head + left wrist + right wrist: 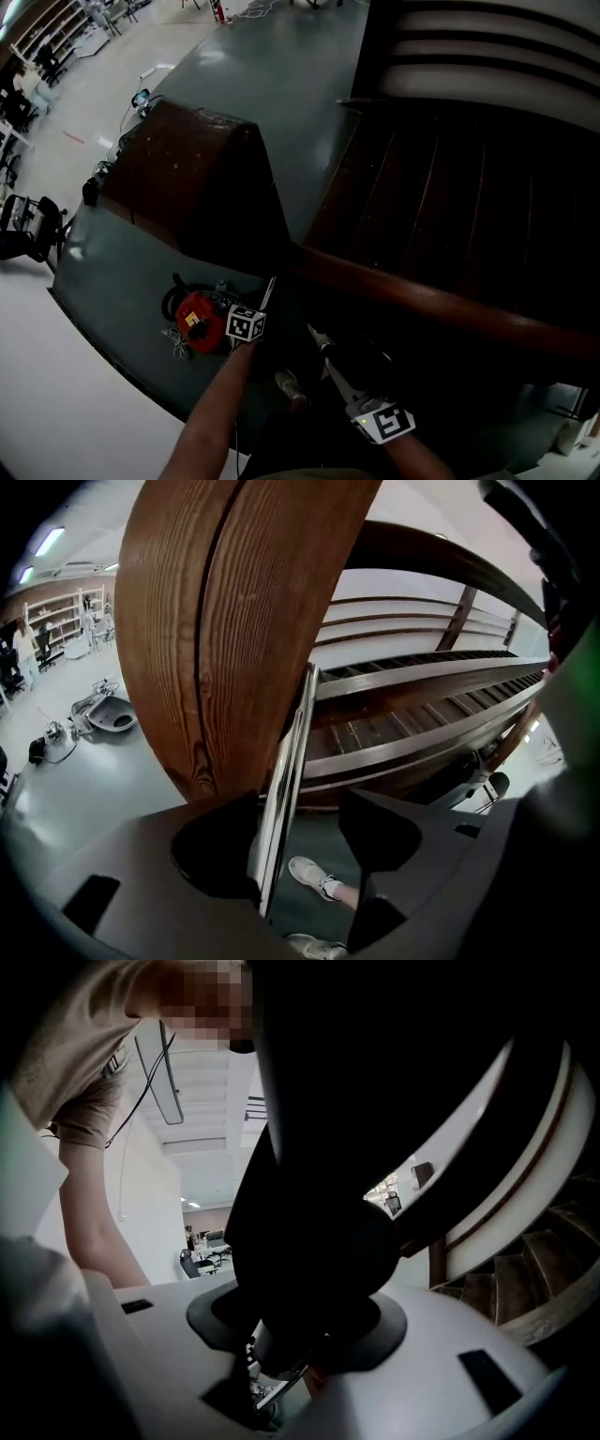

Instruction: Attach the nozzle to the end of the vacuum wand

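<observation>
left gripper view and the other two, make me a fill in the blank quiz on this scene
1. The left tongs stand ___ with the metal tube between them.
2. The vacuum cleaner on the floor is coloured ___.
3. The right tongs are clamped on a part coloured ___.
Missing words: open; red; black.
</observation>
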A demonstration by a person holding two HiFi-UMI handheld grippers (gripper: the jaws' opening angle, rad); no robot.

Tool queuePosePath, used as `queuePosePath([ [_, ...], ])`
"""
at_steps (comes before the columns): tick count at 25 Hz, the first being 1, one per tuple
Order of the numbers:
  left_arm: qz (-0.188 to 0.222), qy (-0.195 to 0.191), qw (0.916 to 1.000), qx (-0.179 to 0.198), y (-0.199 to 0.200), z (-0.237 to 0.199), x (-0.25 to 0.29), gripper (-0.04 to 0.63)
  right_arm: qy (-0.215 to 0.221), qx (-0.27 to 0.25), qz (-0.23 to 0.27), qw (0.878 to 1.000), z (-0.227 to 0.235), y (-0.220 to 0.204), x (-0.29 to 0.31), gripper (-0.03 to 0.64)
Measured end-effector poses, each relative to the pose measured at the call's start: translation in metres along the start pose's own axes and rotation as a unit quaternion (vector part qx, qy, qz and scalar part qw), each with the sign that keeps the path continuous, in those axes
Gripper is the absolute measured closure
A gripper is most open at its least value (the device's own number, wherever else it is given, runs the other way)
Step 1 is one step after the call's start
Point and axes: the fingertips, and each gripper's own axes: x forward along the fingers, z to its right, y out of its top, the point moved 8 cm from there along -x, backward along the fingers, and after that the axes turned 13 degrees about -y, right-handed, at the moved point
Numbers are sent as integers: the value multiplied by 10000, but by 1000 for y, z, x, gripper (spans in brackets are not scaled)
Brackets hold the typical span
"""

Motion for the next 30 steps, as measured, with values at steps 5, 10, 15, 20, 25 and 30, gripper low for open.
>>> queuePosePath([
  [5,-266,-7,9996,-115,-7,-23,32,333,-155,124,6,9998,8,-11,9,428],
  [10,-371,-116,9991,-137,-7,-31,52,337,-240,7,6,9997,11,-2,11,428],
  [15,-591,-298,9974,285,-4,-25,51,432,-192,-37,-34,9998,8,0,12,429],
  [20,-554,-313,9972,400,-20,2,19,434,-25,47,-167,9998,-8,5,14,428],
  [25,-424,-281,9973,538,-40,32,-26,434,197,67,-297,9993,-33,1,16,428],
  [30,-368,-175,9976,557,-69,55,-81,434,600,43,-396,9974,-75,-7,15,428],
])
